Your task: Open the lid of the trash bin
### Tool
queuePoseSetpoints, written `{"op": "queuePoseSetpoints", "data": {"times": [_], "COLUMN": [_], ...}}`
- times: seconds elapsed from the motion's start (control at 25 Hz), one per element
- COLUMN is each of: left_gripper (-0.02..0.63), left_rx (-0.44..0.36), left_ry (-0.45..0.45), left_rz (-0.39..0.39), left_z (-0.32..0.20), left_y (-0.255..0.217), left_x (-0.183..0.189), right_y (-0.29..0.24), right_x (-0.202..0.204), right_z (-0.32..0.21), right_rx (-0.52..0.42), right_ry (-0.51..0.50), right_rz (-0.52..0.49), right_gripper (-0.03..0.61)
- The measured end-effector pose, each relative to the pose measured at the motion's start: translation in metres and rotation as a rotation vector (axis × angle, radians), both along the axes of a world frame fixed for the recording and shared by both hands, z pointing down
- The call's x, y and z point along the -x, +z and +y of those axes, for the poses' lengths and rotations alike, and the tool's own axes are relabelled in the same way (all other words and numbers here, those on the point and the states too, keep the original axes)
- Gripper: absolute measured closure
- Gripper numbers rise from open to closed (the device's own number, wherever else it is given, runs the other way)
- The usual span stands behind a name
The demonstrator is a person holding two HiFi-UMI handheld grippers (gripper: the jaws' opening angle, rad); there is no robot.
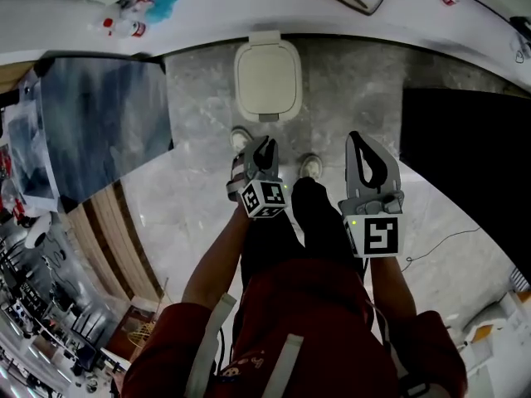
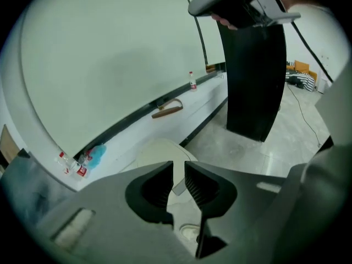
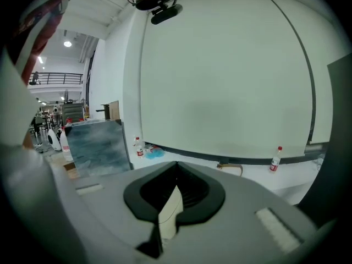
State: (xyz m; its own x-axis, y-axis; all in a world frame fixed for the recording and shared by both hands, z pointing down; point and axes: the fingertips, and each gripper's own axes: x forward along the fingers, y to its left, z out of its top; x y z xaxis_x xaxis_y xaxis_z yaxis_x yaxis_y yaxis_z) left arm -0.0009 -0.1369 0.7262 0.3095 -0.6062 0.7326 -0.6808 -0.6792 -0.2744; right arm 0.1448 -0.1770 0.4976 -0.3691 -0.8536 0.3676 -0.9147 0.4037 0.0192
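Note:
The trash bin [image 1: 267,80] stands on the grey floor against the white wall base, its cream lid down; the left gripper view shows it [image 2: 158,150] beyond the jaws. My left gripper [image 1: 265,144] hangs short of the bin's near edge and points down at it. Its jaws [image 2: 179,168] stand a narrow gap apart with nothing between them. My right gripper [image 1: 356,138] is to the right of the bin and further back from it, and its tips [image 3: 176,164] meet. A cream sliver shows through the slot below its tips.
A tall black panel [image 1: 466,164] stands on the right and a blue-grey board [image 1: 99,123] leans on the left. Small bottles [image 1: 124,26] lie along the wall ledge. The person's shoes [image 1: 241,138] are just before the bin. A thin cable [image 1: 440,243] crosses the floor at right.

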Motion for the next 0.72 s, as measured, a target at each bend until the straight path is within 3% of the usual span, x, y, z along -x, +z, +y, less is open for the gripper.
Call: {"op": "queuePoseSetpoints", "data": {"times": [0.36,0.6,0.72], "left_gripper": [0.427,0.339,0.324], "left_rx": [0.176,0.24,0.257], "left_ry": [0.126,0.235,0.261], "left_rz": [-0.198,-0.3,-0.333], "left_z": [0.01,0.017,0.018], "left_y": [0.099,0.141,0.159], "left_x": [0.011,0.019,0.023], "right_y": [0.039,0.063,0.076], "right_x": [0.018,0.029,0.033], "right_z": [-0.007,-0.006,-0.003], "right_rx": [0.072,0.111,0.135], "right_ry": [-0.016,-0.029,-0.034], "right_rz": [0.011,0.03,0.044], "right_gripper": [0.578,0.578,0.578]}}
